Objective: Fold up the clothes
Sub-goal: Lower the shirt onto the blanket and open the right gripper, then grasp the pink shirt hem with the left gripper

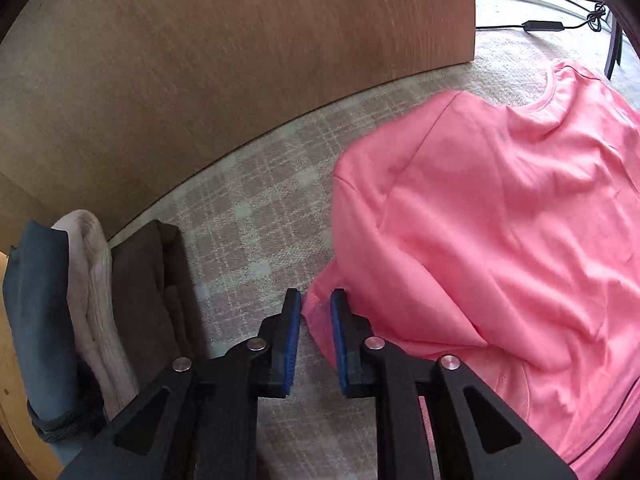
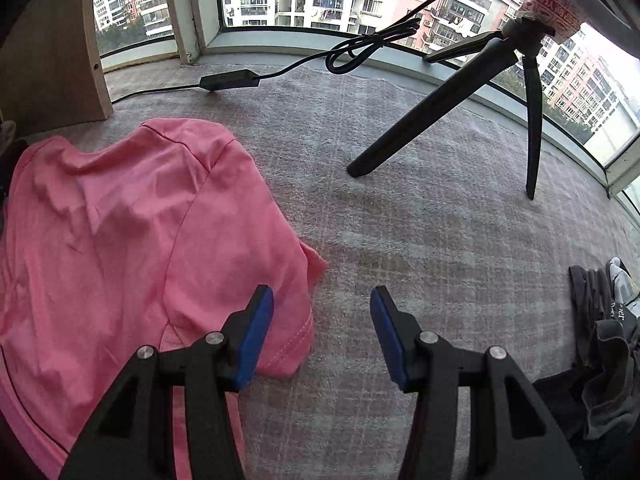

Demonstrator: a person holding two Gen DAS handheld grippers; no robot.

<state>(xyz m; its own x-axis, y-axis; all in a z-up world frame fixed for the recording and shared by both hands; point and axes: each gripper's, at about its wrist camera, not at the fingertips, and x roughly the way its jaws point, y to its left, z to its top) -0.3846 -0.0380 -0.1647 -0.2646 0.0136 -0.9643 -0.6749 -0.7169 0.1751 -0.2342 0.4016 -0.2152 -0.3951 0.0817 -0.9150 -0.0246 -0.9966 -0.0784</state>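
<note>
A pink shirt [image 1: 492, 216] lies spread on the checked carpet [image 1: 256, 216], collar toward the window. My left gripper [image 1: 316, 300] points down at the shirt's near left corner. Its blue pads [image 1: 295, 320] stand close together with the sleeve hem [image 1: 318, 312] pinched between them. In the right wrist view the same pink shirt [image 2: 120, 220] fills the left half. My right gripper [image 2: 322, 300] hangs open above the shirt's right edge. Its left finger is over the sleeve hem [image 2: 292, 344] and its right finger [image 2: 384, 328] is over bare carpet.
Folded clothes in blue, cream and brown [image 1: 92, 300] are stacked at the left beside a wooden panel [image 1: 240, 60]. A black tripod [image 2: 472, 108] and a power cable with its adapter [image 2: 230, 79] sit near the window. Dark clothes [image 2: 604, 340] lie heaped at the right.
</note>
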